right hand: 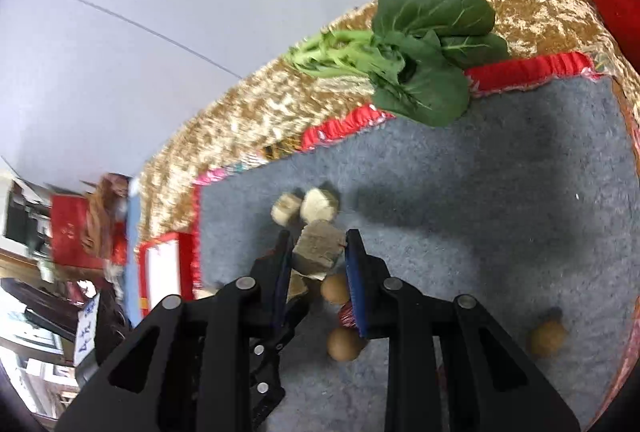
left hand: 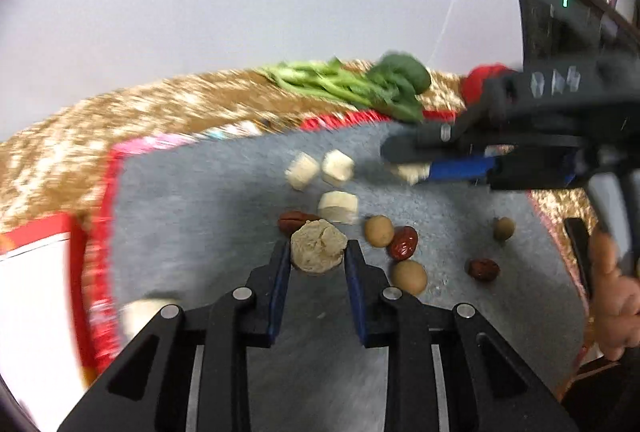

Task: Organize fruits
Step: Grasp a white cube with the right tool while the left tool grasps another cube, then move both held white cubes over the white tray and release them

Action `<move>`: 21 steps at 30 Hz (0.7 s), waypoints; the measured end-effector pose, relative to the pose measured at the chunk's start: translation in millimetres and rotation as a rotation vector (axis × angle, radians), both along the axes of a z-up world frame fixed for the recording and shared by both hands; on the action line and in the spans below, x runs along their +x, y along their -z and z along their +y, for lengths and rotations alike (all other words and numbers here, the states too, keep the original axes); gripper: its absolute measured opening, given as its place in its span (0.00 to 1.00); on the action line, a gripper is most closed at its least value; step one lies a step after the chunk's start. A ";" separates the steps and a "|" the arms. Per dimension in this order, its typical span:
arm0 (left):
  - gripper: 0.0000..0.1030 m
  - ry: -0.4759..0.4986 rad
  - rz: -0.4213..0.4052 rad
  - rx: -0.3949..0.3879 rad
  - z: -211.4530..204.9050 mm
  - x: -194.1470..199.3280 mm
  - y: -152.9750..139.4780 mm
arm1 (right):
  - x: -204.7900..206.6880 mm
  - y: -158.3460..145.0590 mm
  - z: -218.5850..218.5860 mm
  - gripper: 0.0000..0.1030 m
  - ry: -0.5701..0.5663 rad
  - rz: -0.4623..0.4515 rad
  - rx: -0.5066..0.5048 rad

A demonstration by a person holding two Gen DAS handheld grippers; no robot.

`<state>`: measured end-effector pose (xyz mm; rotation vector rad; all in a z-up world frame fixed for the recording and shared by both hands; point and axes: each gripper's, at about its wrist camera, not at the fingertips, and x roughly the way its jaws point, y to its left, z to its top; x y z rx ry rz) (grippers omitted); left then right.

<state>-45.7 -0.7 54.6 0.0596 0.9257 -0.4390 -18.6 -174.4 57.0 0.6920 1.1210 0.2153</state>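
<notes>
Gold crushed-velvet cloth covers the worktop (right hand: 248, 104); on it a grey mat (left hand: 200, 200) with red trim carries the fruit.

- We read the left gripper (left hand: 318, 246) with jaws clamped on a tan round piece (left hand: 318, 248), mid-mat.
- Right gripper (right hand: 318, 238) jaws clamped on a pale chunk (right hand: 320, 252), toward the mat's far edge. 
- Pale chunks (left hand: 338, 166), longans (left hand: 379, 230) and red dates (left hand: 404, 242) lie loose around both.
- Leafy greens (right hand: 424, 44) overhang the far edge.

Risks, as we judge: soft pieces crushing or slipping; neighbours touching the grips may roll when lifted; the two grippers work near each other and could collide.
</notes>
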 end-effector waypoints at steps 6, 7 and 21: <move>0.26 -0.177 -0.030 0.076 84.6 -22.9 -38.0 | -8.4 -6.7 46.8 0.27 -0.118 -0.014 0.079; 0.26 -0.210 -0.028 0.092 101.0 -25.6 -39.8 | -10.6 -7.9 62.7 0.27 -0.154 -0.016 0.088; 0.27 -0.442 0.159 0.219 233.9 -37.4 -4.2 | -36.3 10.6 259.0 0.28 -0.516 0.031 0.086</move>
